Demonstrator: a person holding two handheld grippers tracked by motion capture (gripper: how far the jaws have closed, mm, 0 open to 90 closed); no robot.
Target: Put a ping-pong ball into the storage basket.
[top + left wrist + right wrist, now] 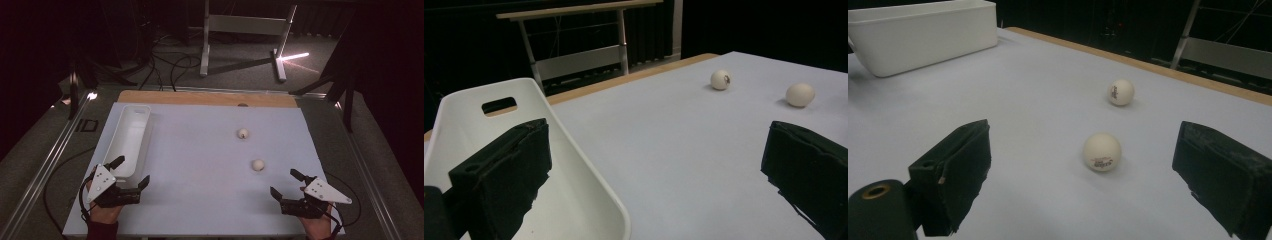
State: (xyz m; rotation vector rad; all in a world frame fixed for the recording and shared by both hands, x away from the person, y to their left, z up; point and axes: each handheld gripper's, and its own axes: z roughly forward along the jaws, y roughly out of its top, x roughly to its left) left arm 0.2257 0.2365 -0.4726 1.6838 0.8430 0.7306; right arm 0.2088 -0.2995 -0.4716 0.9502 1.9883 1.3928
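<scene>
2 white table-tennis balls, nearer ball ahead of right gripper, farther ball beyond; round, no long axis; left gripper at white bin; both grippers wide open, empty.

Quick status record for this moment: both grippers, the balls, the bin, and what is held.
left gripper: open, one jaw over the white bin's near end
right gripper: open, facing the near ball
near ball: white ping-pong ball, on the table, untouched
far ball: white ping-pong ball, on the table, apart from the near one
white bin: at the table's left; what shows of its inside is empty
table: pale top
held: nothing
</scene>
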